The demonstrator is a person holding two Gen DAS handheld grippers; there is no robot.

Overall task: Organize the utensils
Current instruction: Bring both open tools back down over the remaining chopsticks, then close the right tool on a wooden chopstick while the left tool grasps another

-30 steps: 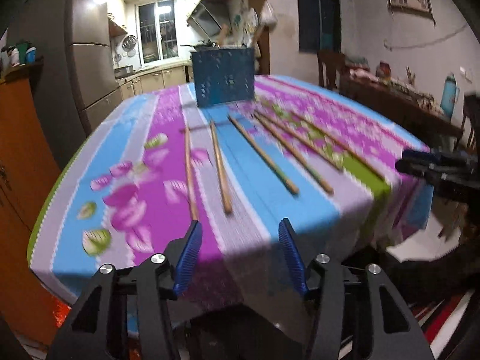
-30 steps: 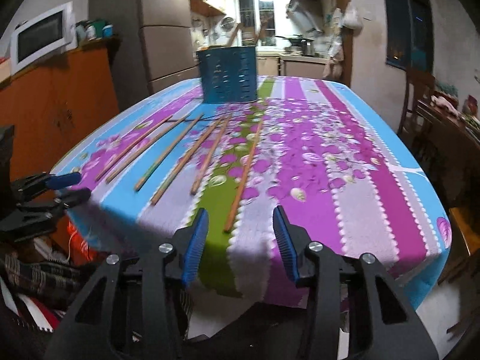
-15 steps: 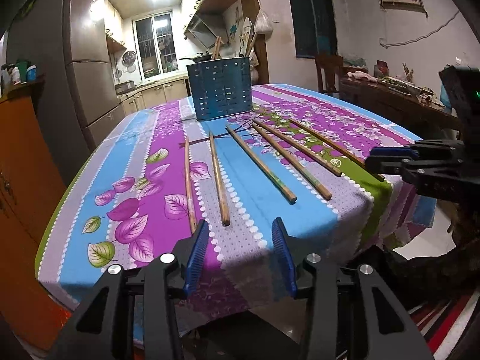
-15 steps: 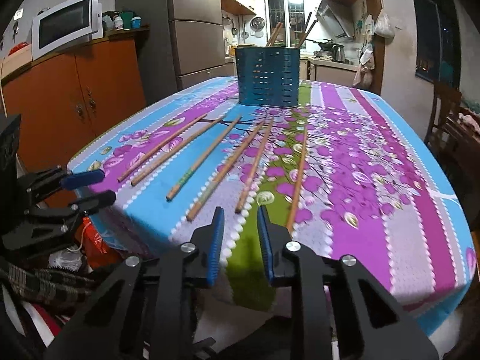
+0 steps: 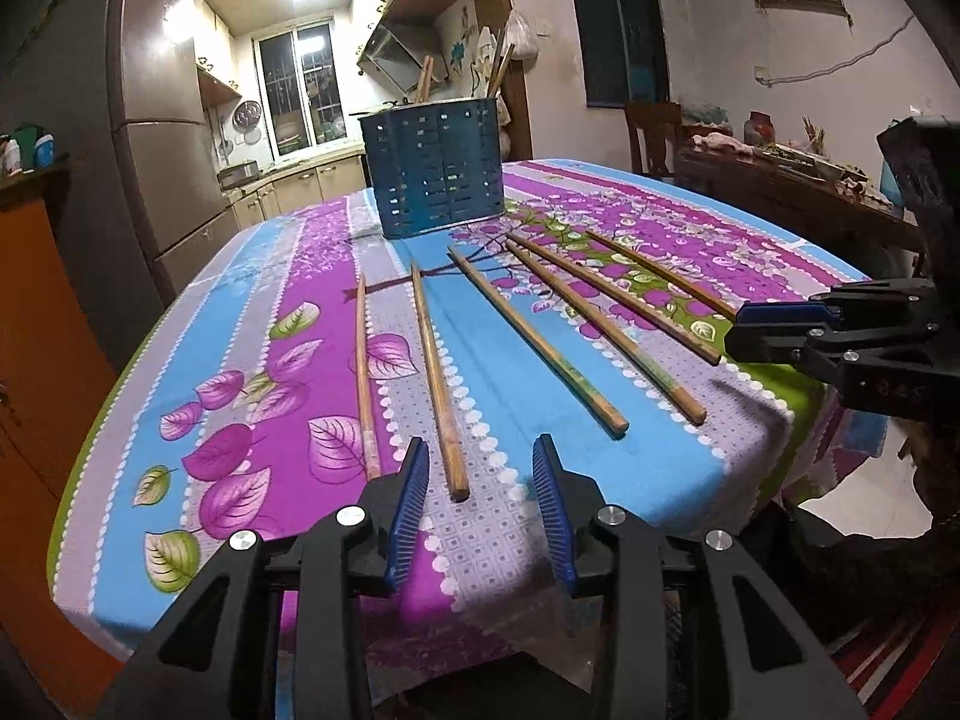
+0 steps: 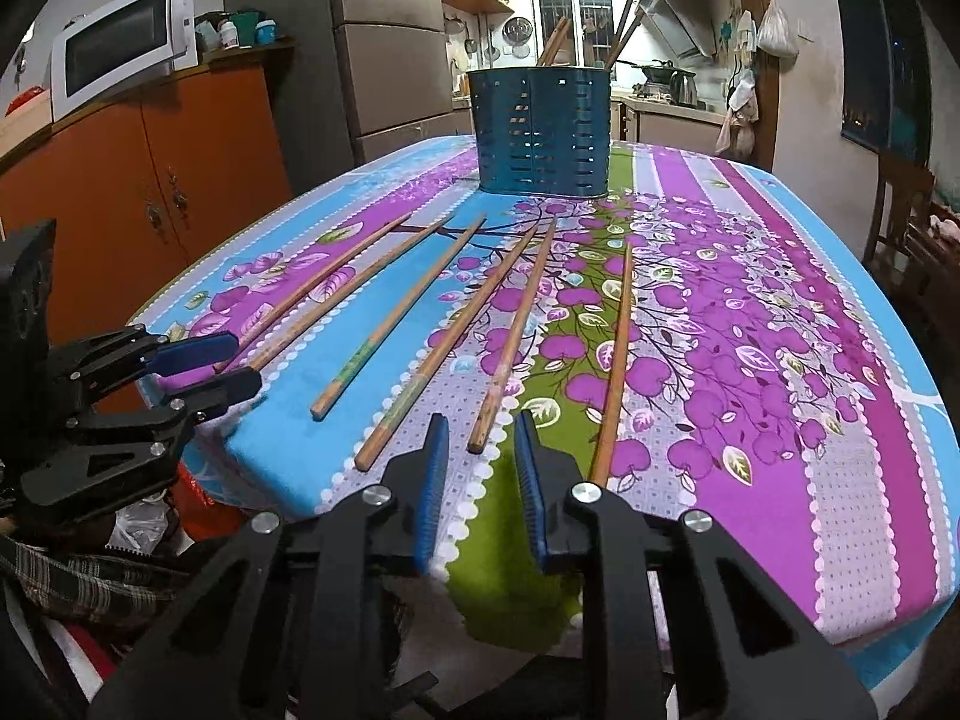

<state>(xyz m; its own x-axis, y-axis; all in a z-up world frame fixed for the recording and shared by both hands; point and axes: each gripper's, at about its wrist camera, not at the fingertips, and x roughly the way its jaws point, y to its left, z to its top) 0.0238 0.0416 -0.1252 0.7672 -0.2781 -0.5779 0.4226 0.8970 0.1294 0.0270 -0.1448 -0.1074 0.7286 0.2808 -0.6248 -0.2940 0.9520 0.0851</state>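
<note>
Several wooden chopsticks lie side by side on the flowered tablecloth [image 5: 288,312], pointing toward a blue slotted utensil holder [image 5: 435,174] at the far end; it holds a few chopsticks. My left gripper [image 5: 480,468] is open and empty, its jaws on either side of the near end of one chopstick [image 5: 438,384]. My right gripper [image 6: 480,450] is open with a narrower gap, just before the near end of another chopstick [image 6: 510,342]. The holder shows in the right wrist view [image 6: 540,132] too.
An orange cabinet [image 6: 180,168] with a microwave [image 6: 120,54] stands left of the table. A wooden chair [image 5: 651,132] and a cluttered side table [image 5: 798,180] stand to the right. The table's near edge [image 6: 540,594] lies under both grippers.
Both grippers have moved forward and up to the table's near edge. The right gripper's jaws narrowed, then opened a little again. The chopsticks have not moved.
</note>
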